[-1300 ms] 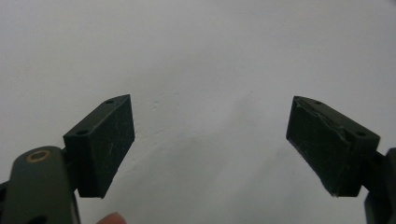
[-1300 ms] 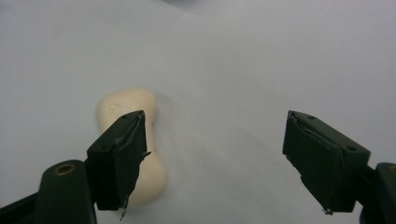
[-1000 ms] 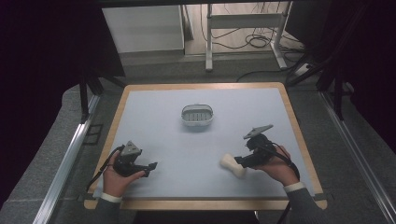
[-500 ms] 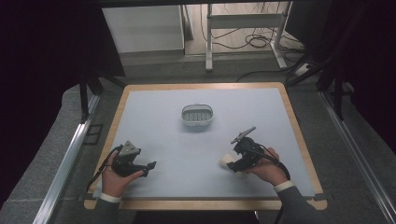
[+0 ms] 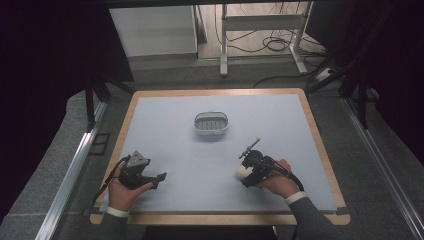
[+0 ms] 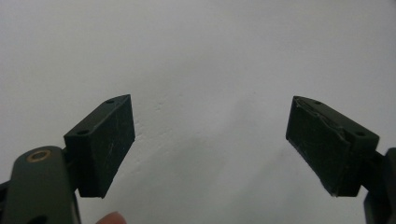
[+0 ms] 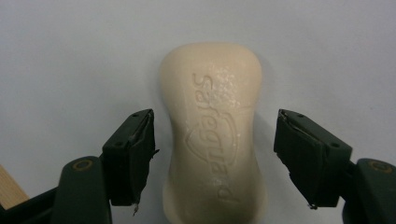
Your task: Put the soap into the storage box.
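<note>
Two tongs work my desk [image 5: 320, 150]. Right tongs [image 7: 215, 158], closing, straddle the soap bar [image 7: 212, 126] near the front edge without touching, lined up to pinch. Left tongs [image 6: 210, 144] rest spread, empty, front-left.

On the counter [image 5: 165, 110] I count one soap bar [image 7: 212, 130], one small basket [image 5: 211, 124], and my two hand-held grippers.
</note>
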